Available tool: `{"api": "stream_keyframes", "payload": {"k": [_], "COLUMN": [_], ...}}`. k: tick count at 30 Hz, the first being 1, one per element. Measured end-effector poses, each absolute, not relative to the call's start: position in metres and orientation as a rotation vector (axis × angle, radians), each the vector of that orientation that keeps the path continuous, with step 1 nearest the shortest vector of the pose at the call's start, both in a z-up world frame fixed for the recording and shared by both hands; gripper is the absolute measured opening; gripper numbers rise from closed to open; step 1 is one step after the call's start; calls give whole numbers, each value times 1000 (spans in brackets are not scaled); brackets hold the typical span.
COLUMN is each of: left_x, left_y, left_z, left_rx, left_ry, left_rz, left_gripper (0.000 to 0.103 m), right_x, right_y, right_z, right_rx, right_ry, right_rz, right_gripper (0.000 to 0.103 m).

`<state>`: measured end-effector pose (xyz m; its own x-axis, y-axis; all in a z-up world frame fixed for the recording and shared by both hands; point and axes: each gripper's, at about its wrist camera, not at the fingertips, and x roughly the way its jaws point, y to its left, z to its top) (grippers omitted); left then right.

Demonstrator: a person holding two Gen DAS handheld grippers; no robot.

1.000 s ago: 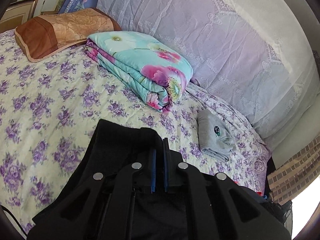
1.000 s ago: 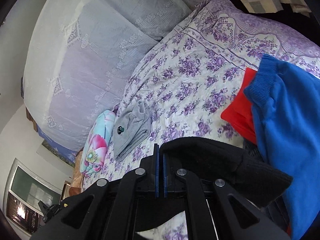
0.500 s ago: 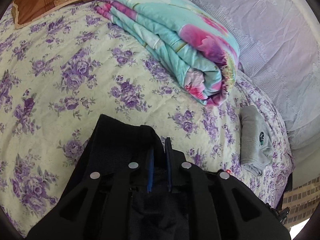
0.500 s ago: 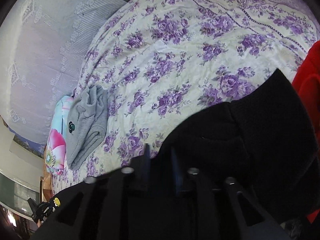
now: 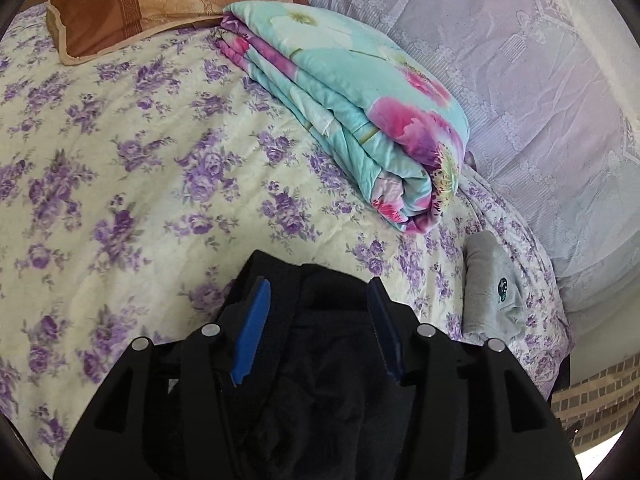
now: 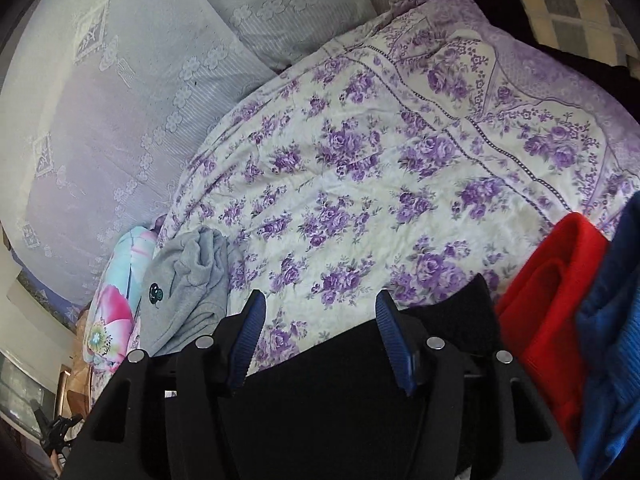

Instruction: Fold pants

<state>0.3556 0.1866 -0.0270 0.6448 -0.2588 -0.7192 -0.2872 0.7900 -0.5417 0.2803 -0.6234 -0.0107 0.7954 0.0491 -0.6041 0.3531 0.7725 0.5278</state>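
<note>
- Nearest to me, the left gripper (image 5: pixel 320 300) hangs with its blue-padded jaws spread wide; the black fabric pants (image 5: pixel 320 380) lie loose between and beneath them, pinched by neither pad.
- The right gripper (image 6: pixel 318 320) is likewise parted, its jaws straddling the straight dark edge of the same pants, with nothing clamped.
- My guess is that both ends have been set down on purpose, so the cloth can settle flat on the bed with the purple-flowered sheet (image 5: pixel 120 160) before the next fold.
- Just right of the right gripper sit a red garment (image 6: pixel 548 300) and a blue knitted sweater (image 6: pixel 616 340), close against the pants' edge, probably waiting their turn.
- Farther out, a folded grey garment with a small dark badge (image 5: pixel 492 288) rests near the bed's far side, apart from the working area, seemingly a finished piece.
- Beyond it lies a folded turquoise quilt with pink flowers (image 5: pixel 360 120), and behind that a brown and tan pillow (image 5: pixel 152 4).
- A pale lace curtain (image 5: pixel 500 60) closes off the far side.
</note>
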Motion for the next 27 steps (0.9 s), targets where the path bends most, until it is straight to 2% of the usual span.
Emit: {"api": "stream_keyframes", "payload": {"k": [3, 6, 9, 15, 19, 27], "left_x": [324, 289, 255, 198, 173, 154], "left_y": [199, 213, 224, 235, 237, 232], "left_z": [-26, -28, -32, -37, -43, -78], "left_rx": [-662, -662, -658, -666, -671, -738], "left_ry": [890, 888, 887, 864, 857, 929], "left_rz": [33, 50, 47, 32, 16, -47], "left_gripper": [51, 56, 56, 56, 61, 61], "right_x": [251, 218, 184, 120, 89, 55], "right_y": [-629, -633, -633, -612, -584, -536], "right_z": [-5, -4, -5, -17, -30, -45], "right_rx": [720, 758, 779, 842, 837, 798], "right_ry": [641, 629, 631, 635, 644, 661], "right_rz": [-169, -164, -167, -93, -34, 52], "right_gripper": [58, 61, 63, 73, 76, 77]}}
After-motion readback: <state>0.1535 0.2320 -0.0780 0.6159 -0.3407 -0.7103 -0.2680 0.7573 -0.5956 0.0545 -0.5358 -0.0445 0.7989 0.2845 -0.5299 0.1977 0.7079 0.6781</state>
